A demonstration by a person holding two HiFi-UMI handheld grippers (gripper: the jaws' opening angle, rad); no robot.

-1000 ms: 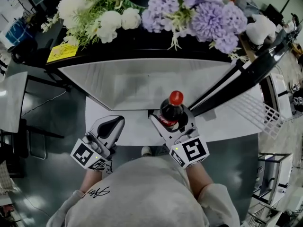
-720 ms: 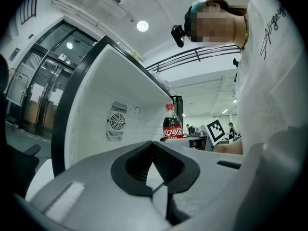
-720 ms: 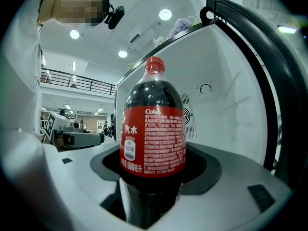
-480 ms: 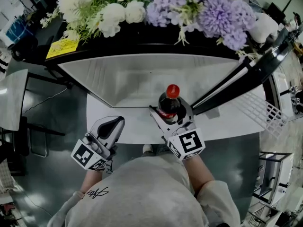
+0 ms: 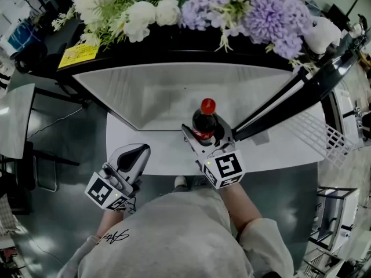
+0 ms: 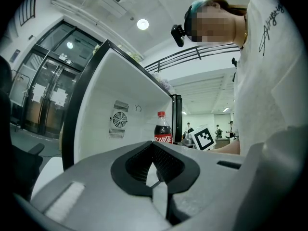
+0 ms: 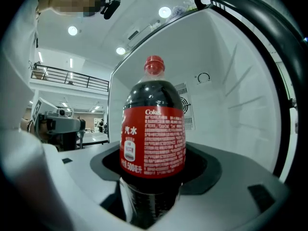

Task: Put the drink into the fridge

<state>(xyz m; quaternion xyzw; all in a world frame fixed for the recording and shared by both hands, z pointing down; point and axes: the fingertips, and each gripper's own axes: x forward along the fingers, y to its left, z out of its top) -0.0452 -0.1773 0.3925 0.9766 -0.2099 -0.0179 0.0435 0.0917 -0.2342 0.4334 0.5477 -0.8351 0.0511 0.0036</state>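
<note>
A cola bottle (image 5: 206, 122) with a red cap and red label stands upright between the jaws of my right gripper (image 5: 207, 136), which is shut on its lower body. It hangs over the front edge of the open fridge's white floor (image 5: 168, 100). In the right gripper view the bottle (image 7: 154, 129) fills the middle, with the fridge's white back wall (image 7: 221, 95) and its fan vent behind it. My left gripper (image 5: 138, 151) waits to the left of the bottle, shut and holding nothing. From the left gripper view the bottle (image 6: 162, 129) shows past the joined jaws.
The fridge door (image 5: 290, 94) swings open to the right, its white wire-fronted shelf (image 5: 324, 138) beyond it. White and purple flowers (image 5: 191, 7) lie along the black fridge top, next to a yellow label (image 5: 77, 55). A grey table edge (image 5: 14, 120) sits far left.
My right gripper has carried the bottle forward, closer to the fridge opening. The left gripper has drifted slightly back and stays shut.
</note>
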